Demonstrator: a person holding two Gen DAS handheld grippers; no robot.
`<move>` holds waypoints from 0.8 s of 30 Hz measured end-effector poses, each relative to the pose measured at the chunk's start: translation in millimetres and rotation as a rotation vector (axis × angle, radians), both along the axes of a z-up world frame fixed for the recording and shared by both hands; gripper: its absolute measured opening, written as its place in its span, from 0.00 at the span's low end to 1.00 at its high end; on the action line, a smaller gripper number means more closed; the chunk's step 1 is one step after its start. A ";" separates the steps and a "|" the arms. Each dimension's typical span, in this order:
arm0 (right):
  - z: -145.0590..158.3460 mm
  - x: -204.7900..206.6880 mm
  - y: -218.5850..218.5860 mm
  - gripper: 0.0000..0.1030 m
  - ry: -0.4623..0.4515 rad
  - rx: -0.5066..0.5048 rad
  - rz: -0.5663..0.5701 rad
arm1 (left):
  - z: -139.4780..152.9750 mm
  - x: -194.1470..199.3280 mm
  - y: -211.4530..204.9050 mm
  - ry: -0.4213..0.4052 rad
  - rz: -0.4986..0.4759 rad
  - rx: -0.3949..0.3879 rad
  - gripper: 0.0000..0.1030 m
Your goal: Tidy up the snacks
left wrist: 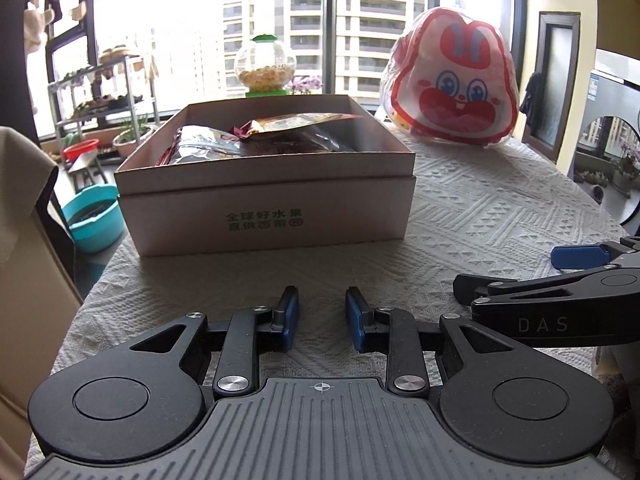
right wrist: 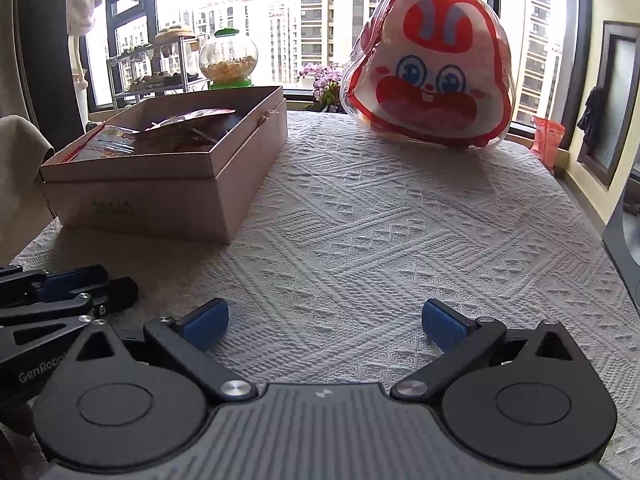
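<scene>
The left gripper (left wrist: 322,320) hangs low over the white textured tablecloth (left wrist: 460,208) with its blue-padded fingers (left wrist: 289,318) parted by a narrow gap and nothing between them. Straight ahead of it, at twelve o'clock, stands the open cardboard box (left wrist: 266,208), green characters printed on its near wall, and inside lie the snack packets (left wrist: 224,142), a silvery one toward the left and a flatter reddish one across the top. Beyond the box, also near twelve o'clock, a round clear jar with a green lid (left wrist: 265,66) stands at the far table edge, holding pale yellow balls. At about one o'clock from the left gripper, well apart from the box, the big rabbit-face snack bag (left wrist: 452,80) sits upright near the window. The right gripper (right wrist: 325,324) is spread wide and empty, its blue pads (right wrist: 442,324) far apart above the cloth; in the left wrist view its side comes in at three o'clock. From the right gripper the rabbit-face bag lies at roughly one o'clock and the box at about ten o'clock, while the left gripper's fingers show close by at nine o'clock. A small orange-red packet (right wrist: 547,140) stands at the far right table edge, just past the rabbit bag, its print too blurred to read.
</scene>
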State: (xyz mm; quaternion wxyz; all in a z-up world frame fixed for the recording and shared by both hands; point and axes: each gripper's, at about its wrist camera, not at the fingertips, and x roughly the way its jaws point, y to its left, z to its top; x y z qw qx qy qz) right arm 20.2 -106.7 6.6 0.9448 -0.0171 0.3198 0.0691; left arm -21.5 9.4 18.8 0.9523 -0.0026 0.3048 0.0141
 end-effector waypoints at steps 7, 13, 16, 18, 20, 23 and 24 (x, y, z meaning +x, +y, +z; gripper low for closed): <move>-1.8 0.8 1.6 1.00 0.000 -0.005 0.007 | 0.1 -0.1 0.4 0.000 -0.001 0.001 0.29; -2.8 -0.5 1.7 1.00 -0.004 -0.001 -0.002 | 0.1 0.0 0.5 0.000 -0.001 -0.001 0.29; -3.0 -0.3 1.7 1.00 -0.006 -0.002 -0.003 | 0.3 -0.3 1.0 0.000 -0.001 -0.006 0.29; -3.0 -0.3 1.7 1.00 -0.006 -0.002 -0.002 | 0.3 -0.7 0.9 0.000 -0.001 -0.007 0.29; -3.1 -0.3 1.8 1.00 -0.006 -0.002 -0.002 | 0.3 -0.5 1.0 0.000 -0.001 -0.007 0.29; -3.1 -0.4 1.8 1.00 -0.006 -0.002 -0.003 | 0.3 -0.4 1.0 0.000 -0.001 -0.007 0.29; -3.1 -0.4 1.8 1.00 -0.006 -0.002 -0.003 | 0.3 -0.7 1.0 0.000 -0.001 -0.007 0.29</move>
